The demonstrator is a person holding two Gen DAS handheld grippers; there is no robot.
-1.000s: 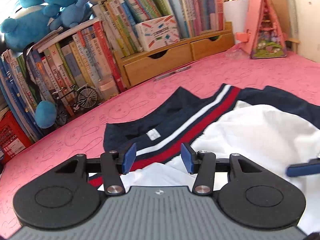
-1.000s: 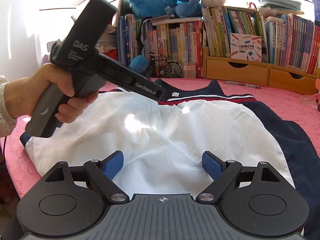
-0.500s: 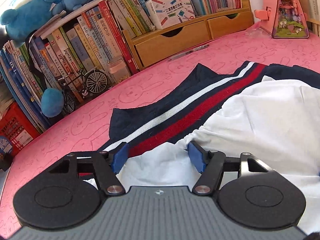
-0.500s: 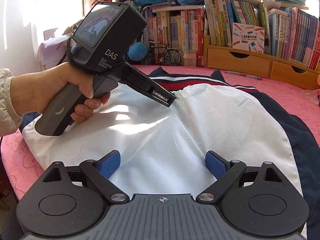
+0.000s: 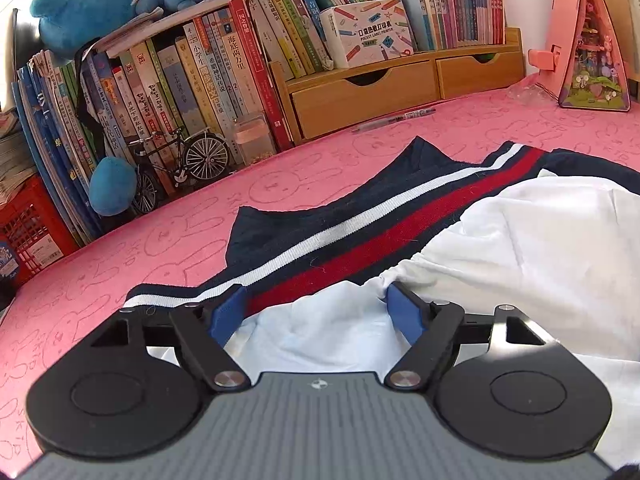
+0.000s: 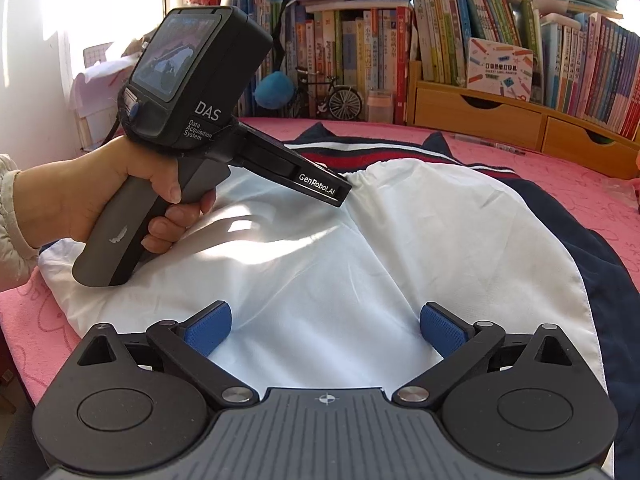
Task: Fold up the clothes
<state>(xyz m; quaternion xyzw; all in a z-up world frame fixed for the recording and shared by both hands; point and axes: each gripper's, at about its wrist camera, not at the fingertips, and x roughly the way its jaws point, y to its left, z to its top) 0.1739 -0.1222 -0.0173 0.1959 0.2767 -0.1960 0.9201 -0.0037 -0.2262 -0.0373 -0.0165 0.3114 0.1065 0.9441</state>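
While the left gripper [image 5: 314,314] is straddling the jacket's [image 5: 360,236] white lining at lower centre, fingers spread, the right gripper [image 6: 324,330] is hovering released over it.

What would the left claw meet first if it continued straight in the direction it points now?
Most likely the white cloth bunched between its fingers, then the red and white striped band of the dark blue garment just past it. The left claw is open and low over the fabric; depth is unclear.

"DAS", "GenRobot.AI" — left gripper [image 6: 338,196], "POCKET LABEL PRINTER" — box [image 5: 366,36]
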